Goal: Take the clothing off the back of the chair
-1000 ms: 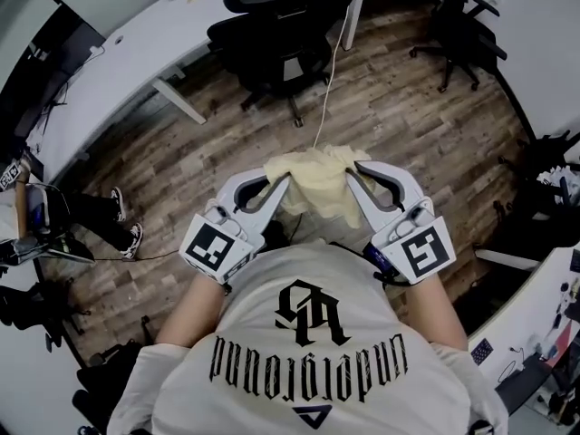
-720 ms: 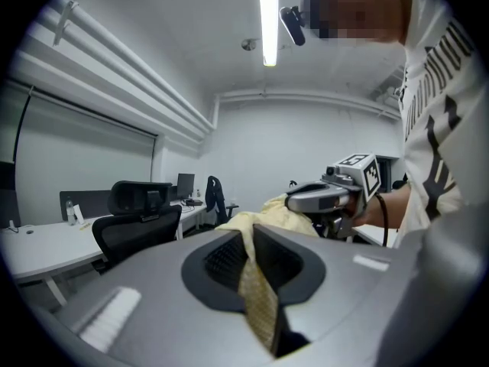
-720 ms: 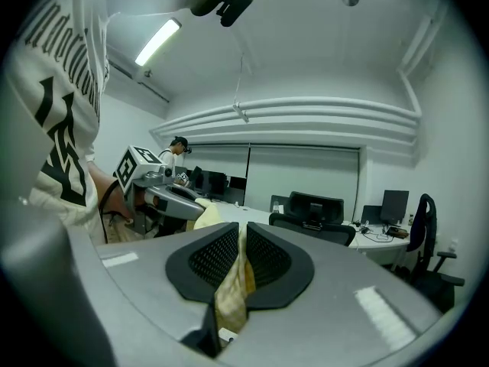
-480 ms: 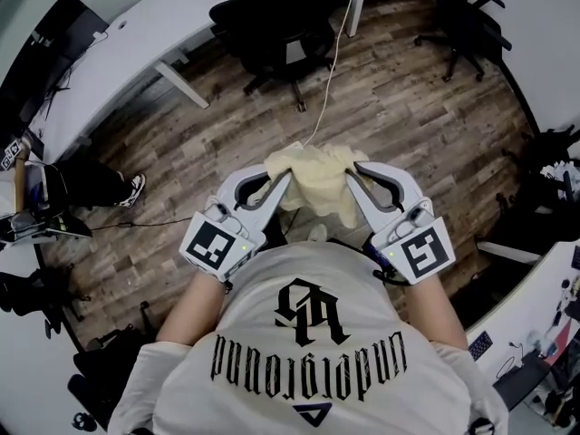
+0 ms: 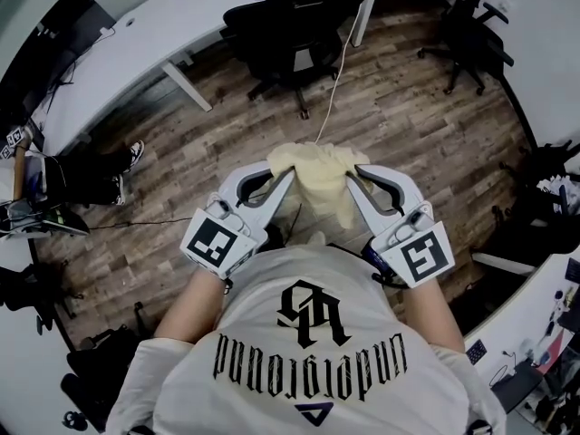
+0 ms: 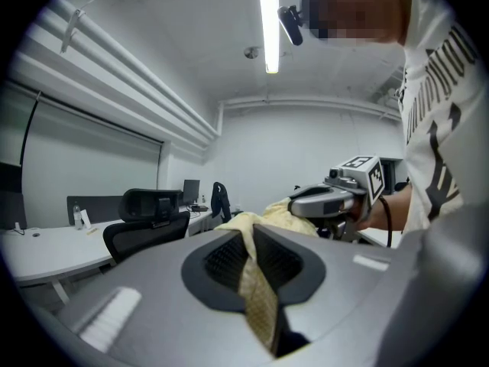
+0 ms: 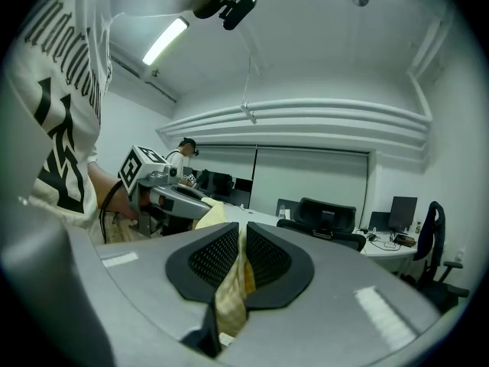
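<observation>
A pale yellow garment (image 5: 319, 178) hangs bunched in the air in front of the person, held between both grippers. My left gripper (image 5: 288, 175) is shut on its left edge; in the left gripper view the yellow cloth (image 6: 256, 297) is pinched between the dark pads. My right gripper (image 5: 352, 174) is shut on the right edge, and in the right gripper view the cloth (image 7: 231, 285) runs down between its pads. A black office chair (image 5: 292, 42) stands at the desk ahead, with nothing on its back.
A long white desk (image 5: 118, 57) curves along the back left. A second black chair (image 5: 471, 34) stands at the back right. A thin white cable (image 5: 333, 80) runs across the wood floor. Dark equipment lies at the left edge, and another desk sits at the lower right.
Both grippers keep their hold on the yellow garment. The view has shifted a little, so the chair and desk sit slightly further right and lower than before.
</observation>
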`<act>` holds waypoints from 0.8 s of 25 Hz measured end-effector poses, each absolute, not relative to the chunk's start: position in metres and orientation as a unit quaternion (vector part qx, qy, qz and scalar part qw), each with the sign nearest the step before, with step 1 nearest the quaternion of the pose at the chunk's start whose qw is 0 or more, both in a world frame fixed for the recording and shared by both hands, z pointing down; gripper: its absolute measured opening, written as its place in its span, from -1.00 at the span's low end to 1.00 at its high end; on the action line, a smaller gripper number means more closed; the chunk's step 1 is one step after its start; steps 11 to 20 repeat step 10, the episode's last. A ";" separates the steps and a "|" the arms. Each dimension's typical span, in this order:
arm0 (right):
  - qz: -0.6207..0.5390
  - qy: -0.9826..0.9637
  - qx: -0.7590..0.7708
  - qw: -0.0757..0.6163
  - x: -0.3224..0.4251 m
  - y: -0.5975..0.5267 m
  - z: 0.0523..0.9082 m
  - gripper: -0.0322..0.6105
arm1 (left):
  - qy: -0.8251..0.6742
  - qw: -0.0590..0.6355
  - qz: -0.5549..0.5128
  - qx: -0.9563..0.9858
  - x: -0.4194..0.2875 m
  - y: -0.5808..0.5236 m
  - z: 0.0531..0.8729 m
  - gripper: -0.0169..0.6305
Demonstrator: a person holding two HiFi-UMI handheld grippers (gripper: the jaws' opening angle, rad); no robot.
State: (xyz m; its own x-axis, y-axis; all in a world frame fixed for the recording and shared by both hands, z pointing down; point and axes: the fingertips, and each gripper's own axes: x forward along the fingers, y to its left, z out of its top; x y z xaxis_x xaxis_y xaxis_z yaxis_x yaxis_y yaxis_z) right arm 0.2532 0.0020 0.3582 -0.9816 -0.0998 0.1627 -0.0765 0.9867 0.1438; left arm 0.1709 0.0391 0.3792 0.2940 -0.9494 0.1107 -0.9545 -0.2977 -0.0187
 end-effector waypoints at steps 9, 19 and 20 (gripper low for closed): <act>-0.056 -0.995 0.033 0.078 0.258 0.007 0.361 -0.78 | -0.605 0.025 0.050 0.794 0.175 0.050 0.383 -0.73; -0.057 -0.995 0.032 0.077 0.259 0.008 0.362 -0.78 | -0.606 0.027 0.049 0.793 0.175 0.051 0.384 -0.73; -0.057 -0.995 0.032 0.077 0.259 0.008 0.362 -0.78 | -0.606 0.027 0.049 0.793 0.175 0.051 0.384 -0.73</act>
